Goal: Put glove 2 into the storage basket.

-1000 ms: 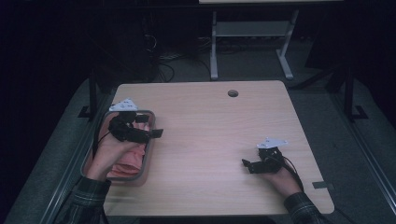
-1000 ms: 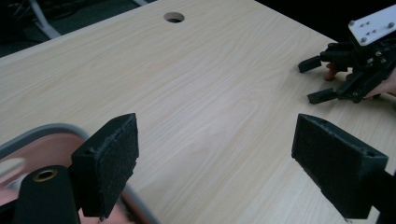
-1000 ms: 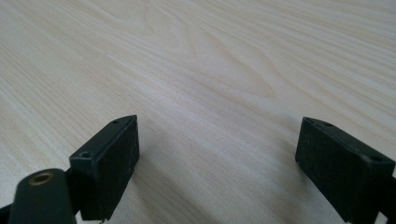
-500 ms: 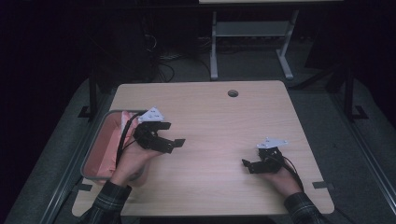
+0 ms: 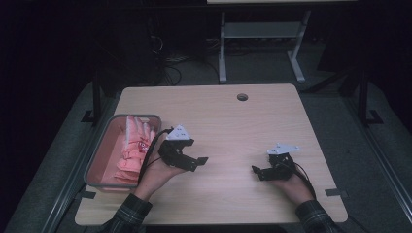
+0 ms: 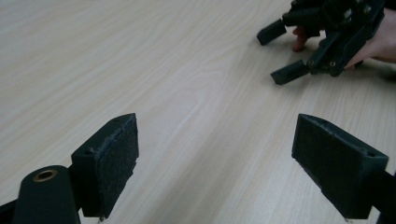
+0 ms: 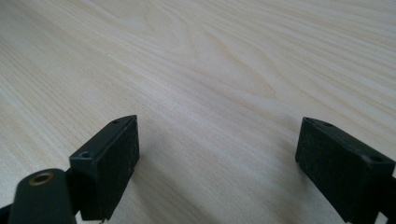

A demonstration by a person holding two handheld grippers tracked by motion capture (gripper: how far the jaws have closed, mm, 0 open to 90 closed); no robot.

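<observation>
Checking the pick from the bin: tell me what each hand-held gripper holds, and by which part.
Nothing is held. The left hand-held gripper and right hand-held gripper are both open over bare table.

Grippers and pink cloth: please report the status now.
Left gripper open, empty, above bare table. Right gripper open, empty, low over wood. Pink cloth lies in grey bin. Nothing between the grippers.

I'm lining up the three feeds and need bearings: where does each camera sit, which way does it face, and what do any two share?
High view: above the person's side, facing forward and down on the table; shows the forearms, left tool, right tool and grey bin.
Left gripper view: rides the left tool, looks across the tabletop at the right tool.
Right gripper view: rides the right tool, faces bare wood.
Shared: the high and left gripper views both show the right tool.
</observation>
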